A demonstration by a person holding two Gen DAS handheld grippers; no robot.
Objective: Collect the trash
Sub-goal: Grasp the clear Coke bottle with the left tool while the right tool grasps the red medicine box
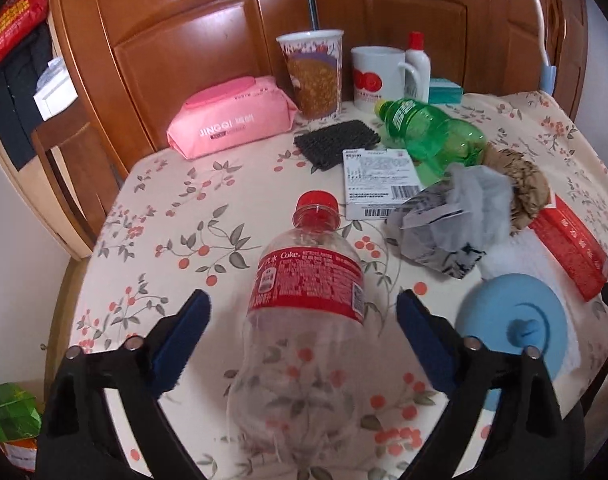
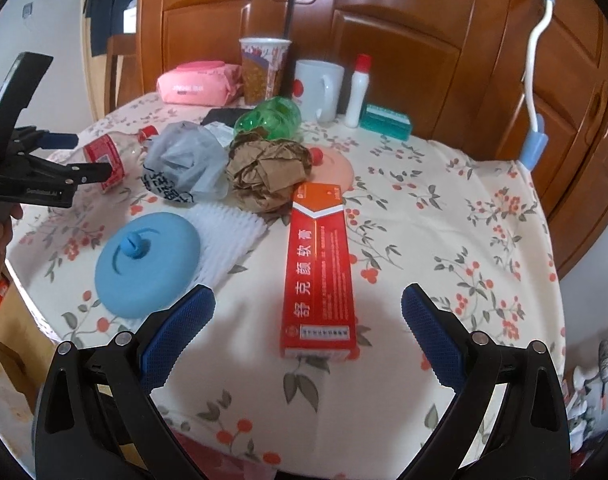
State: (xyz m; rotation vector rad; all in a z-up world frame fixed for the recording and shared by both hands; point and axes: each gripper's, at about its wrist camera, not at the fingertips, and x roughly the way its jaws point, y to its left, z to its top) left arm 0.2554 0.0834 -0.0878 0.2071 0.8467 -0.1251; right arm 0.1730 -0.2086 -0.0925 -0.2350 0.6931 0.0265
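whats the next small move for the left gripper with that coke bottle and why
Probably close the left gripper on the empty Coke bottle. The bottle lies on the table between the open jaws, and neither blue pad visibly presses on it, so only the squeeze seems left.

The clear bottle [image 1: 304, 300] between the left claw's [image 1: 304, 312] pads carries a red "Coke" label. Beyond it, the pink wipes pack [image 1: 232, 120] reads "JINGQI". The red carton [image 2: 319, 272] ahead of the right claw [image 2: 307, 308] bears "舒克颜软膏".

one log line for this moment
left gripper open astride Coke bottle | right gripper open over red box | nothing held
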